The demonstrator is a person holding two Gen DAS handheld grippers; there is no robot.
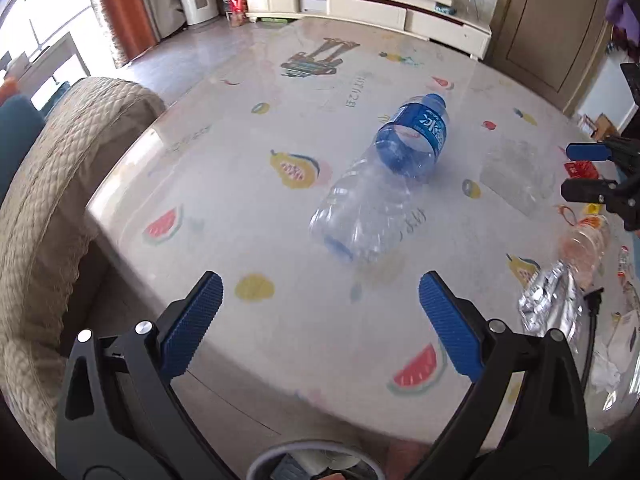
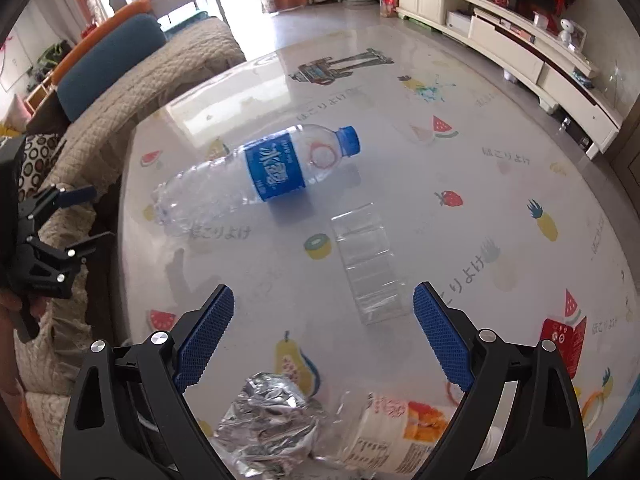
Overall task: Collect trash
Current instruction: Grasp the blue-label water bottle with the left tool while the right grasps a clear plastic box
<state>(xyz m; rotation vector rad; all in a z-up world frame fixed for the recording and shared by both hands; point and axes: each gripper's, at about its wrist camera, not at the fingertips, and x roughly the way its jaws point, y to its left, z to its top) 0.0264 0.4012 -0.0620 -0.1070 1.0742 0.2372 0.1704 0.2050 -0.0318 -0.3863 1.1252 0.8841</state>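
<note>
While both grippers' fingers gape wide, the water bottle point(image 1: 384, 176) lies near the table's point(image 1: 224, 184) sofa-side edge.

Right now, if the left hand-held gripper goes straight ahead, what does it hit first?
Probably the crushed water bottle lying on the table, roughly centred ahead of the open left hand-held gripper. Depth is uncertain.

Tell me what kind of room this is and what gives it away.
Most likely a home living room. A long cream TV cabinet runs along the far wall, a sofa with a quilted beige cover sits beside the table, and orange curtains hang at a bright window.
</note>
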